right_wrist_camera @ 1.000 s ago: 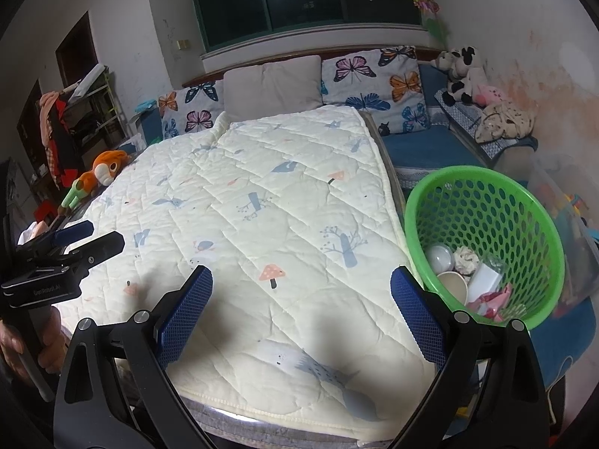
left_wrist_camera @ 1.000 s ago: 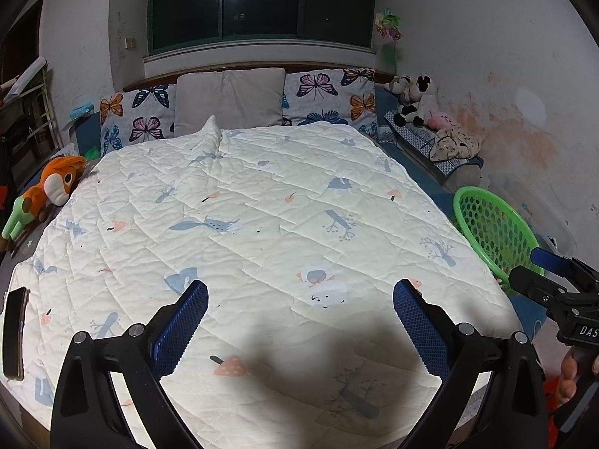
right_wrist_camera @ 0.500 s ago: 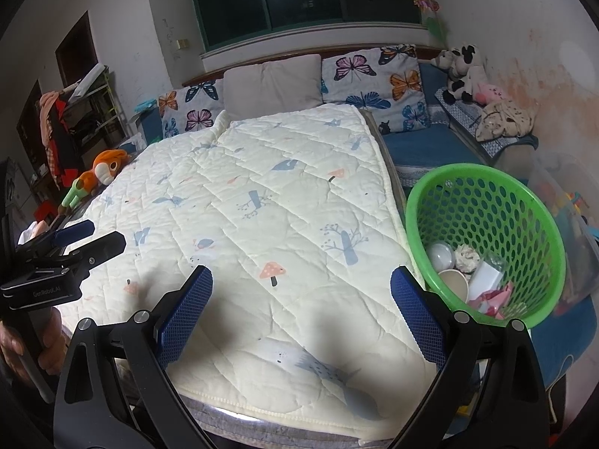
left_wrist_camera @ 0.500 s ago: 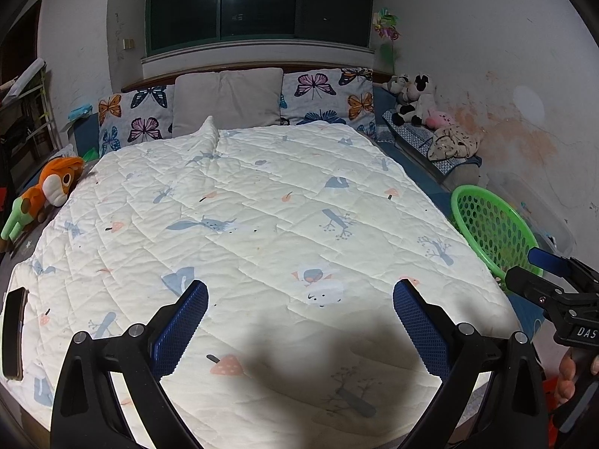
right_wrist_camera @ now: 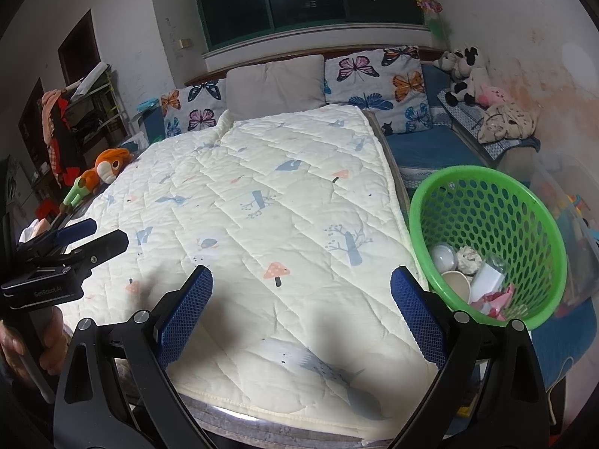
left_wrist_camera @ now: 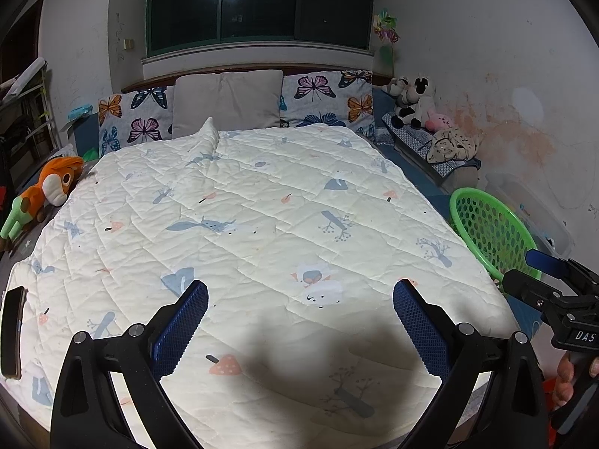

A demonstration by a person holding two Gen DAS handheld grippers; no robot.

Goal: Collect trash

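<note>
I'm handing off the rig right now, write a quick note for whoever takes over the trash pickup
Left hand-held gripper: open, empty, over the foot of the quilt.
Right hand-held gripper: open, empty, over the quilt's right corner, beside the green basket.
Done: basket holds a paper cup, a crumpled paper ball, a white packet and pink wrappers.
Left: no trash visible on the quilt. Dark phone-like object at its left edge; probably not trash.
</note>
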